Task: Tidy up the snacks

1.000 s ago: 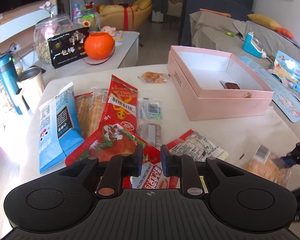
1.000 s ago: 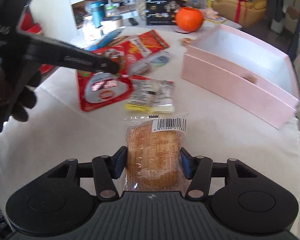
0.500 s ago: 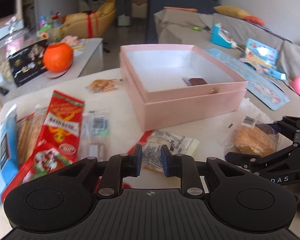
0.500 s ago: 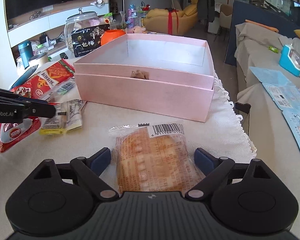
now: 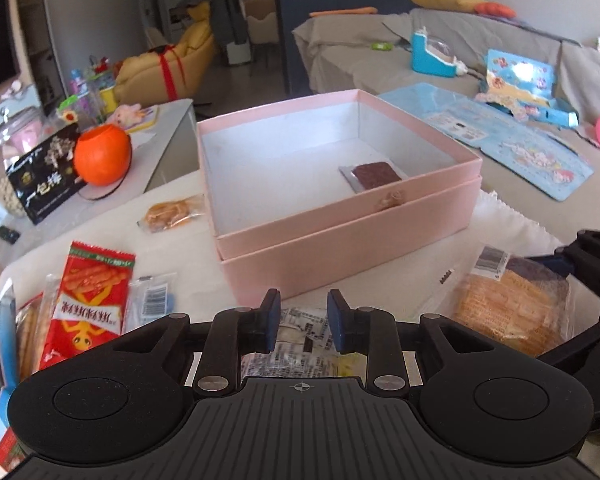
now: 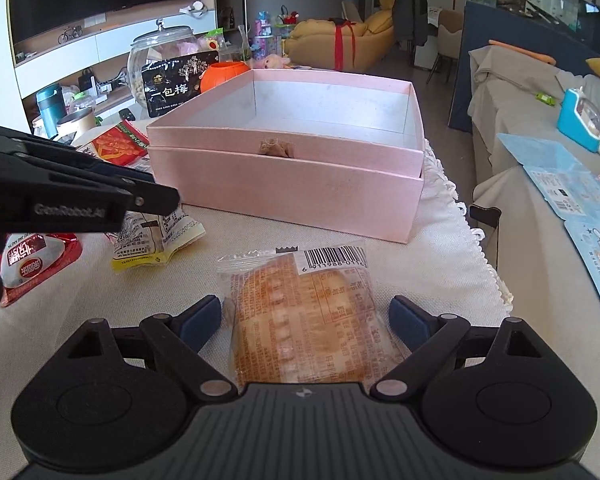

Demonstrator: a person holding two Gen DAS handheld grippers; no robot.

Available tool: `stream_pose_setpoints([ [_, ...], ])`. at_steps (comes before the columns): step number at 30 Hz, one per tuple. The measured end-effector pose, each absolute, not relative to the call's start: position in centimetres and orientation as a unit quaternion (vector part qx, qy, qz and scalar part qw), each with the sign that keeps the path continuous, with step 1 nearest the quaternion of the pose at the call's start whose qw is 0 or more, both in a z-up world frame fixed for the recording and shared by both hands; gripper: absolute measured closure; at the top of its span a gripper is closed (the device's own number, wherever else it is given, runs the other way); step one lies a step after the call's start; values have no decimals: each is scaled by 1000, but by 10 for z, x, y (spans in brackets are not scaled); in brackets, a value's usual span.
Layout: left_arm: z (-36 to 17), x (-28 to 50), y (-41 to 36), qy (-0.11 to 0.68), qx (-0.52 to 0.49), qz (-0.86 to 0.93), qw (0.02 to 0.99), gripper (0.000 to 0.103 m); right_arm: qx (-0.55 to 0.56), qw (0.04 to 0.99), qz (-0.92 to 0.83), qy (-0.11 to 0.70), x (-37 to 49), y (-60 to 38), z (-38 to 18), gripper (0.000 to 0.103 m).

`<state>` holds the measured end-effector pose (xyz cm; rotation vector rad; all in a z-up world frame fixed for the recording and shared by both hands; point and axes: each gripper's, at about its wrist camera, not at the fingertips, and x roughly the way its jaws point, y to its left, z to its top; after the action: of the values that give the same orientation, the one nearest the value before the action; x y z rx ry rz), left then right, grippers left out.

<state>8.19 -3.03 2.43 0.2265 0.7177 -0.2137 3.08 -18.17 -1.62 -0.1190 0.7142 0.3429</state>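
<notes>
An open pink box (image 5: 340, 264) (image 6: 283, 188) stands on the table with one brown snack (image 5: 376, 174) inside. A bread packet (image 6: 308, 312) (image 5: 512, 308) lies flat in front of it. My right gripper (image 6: 304, 316) is open wide around the packet, pads clear of its sides. My left gripper (image 5: 299, 318) (image 6: 155, 200) hovers over a crumpled white-and-yellow packet (image 5: 300, 344) (image 6: 155, 236). Its jaws stand a narrow gap apart with nothing pressed between them. More snacks lie to the left: a red packet (image 5: 87, 304), a clear barcoded one (image 5: 151, 304) and a small orange one (image 5: 173, 213).
A red pouch (image 6: 31, 264) lies by the person's dark-gloved hand. Behind the table a side table holds an orange pumpkin pot (image 5: 101, 154), a glass jar (image 6: 159, 60) and a black packet (image 5: 43, 176). A covered sofa (image 6: 532, 128) with blue toys runs along the right, past the cloth's lace edge (image 6: 472, 232).
My right gripper opened and let go of the bread packet, which now lies before the box. My left gripper swung right from the snack pile to the white-and-yellow packet, its jaws parting slightly.
</notes>
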Motion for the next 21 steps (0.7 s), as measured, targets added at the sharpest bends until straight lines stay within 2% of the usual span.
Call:
stream_pose_setpoints([
  [5, 17, 57, -27, 336, 187, -108, 917, 69, -53, 921, 169, 347, 31, -182, -16, 11],
  [10, 18, 37, 8, 331, 201, -54, 921, 67, -56, 921, 165, 347, 30, -180, -16, 11],
  [12, 24, 36, 28, 342, 149, -30, 927, 67, -58, 922, 164, 347, 30, -179, -17, 11],
  [16, 36, 47, 74, 380, -54, -39, 923, 68, -57, 922, 164, 347, 30, -180, -17, 11],
  [21, 35, 70, 74, 379, -60, -24, 923, 69, -56, 922, 164, 347, 30, -181, -17, 11],
])
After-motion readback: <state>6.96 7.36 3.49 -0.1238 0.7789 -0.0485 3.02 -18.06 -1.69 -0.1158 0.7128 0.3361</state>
